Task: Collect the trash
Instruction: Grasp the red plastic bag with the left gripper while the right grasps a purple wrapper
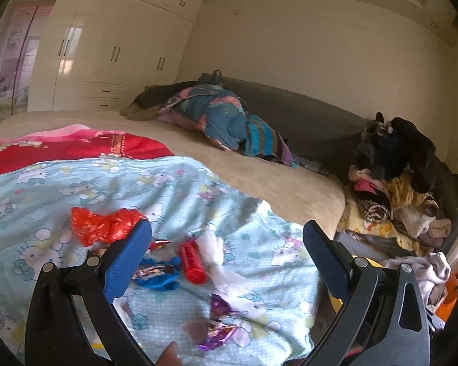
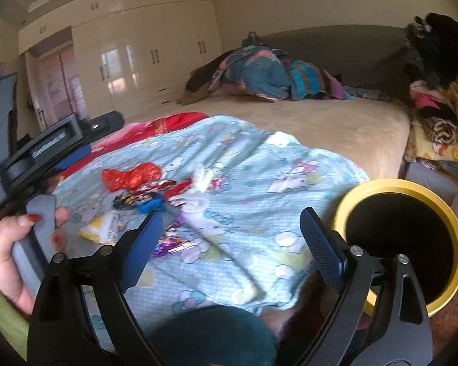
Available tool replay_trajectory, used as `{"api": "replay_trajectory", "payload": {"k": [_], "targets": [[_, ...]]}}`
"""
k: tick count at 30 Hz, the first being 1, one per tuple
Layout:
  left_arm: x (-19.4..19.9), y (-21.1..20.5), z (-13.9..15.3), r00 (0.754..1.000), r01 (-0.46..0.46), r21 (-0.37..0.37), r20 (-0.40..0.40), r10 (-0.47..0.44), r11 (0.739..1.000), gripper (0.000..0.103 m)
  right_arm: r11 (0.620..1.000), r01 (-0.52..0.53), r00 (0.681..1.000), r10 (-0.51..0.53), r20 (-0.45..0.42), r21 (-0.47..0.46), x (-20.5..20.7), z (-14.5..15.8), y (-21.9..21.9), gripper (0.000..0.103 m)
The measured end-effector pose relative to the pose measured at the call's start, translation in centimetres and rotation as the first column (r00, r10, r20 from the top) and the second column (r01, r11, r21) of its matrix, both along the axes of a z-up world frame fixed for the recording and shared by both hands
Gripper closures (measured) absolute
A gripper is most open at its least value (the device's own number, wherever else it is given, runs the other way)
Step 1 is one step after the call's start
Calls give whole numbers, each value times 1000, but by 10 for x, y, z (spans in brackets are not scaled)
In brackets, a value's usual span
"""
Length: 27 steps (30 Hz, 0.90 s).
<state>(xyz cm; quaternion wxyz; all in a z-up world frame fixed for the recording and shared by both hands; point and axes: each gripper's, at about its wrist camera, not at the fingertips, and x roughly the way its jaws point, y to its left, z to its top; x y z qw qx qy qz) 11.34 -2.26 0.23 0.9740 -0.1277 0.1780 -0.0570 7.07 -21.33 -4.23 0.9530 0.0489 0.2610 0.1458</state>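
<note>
Both grippers spread wide, holding nothing: left gripper, right gripper. Trash sits lower centre on the blue sheet: red tube, blue wrapper, crumpled red wrapper, purple wrapper. I'd take the tube first, jaws across its short axis, clear of fabric. Yellow bin, lower right, interior dark; can't tell contents.

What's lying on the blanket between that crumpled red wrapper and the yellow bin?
Right wrist view: between red wrapper and bin, a white tissue, then bare blanket.
</note>
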Motion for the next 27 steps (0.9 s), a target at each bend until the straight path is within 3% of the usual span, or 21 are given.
{"api": "replay_trajectory", "payload": {"k": [11, 18, 27], "targets": [[15, 56, -6, 992, -117, -53, -62, 114, 992, 6, 993, -112, 992, 110, -68, -25, 13, -10, 49, 20], [23, 101, -28, 972, -207, -79, -128, 196, 975, 6, 986, -156, 980, 147, -132, -57, 32, -25, 81, 20], [36, 137, -58, 958, -227, -131, -209, 197, 965, 7, 988, -138, 974, 122, -190, -71, 61, -40, 102, 20]]}}
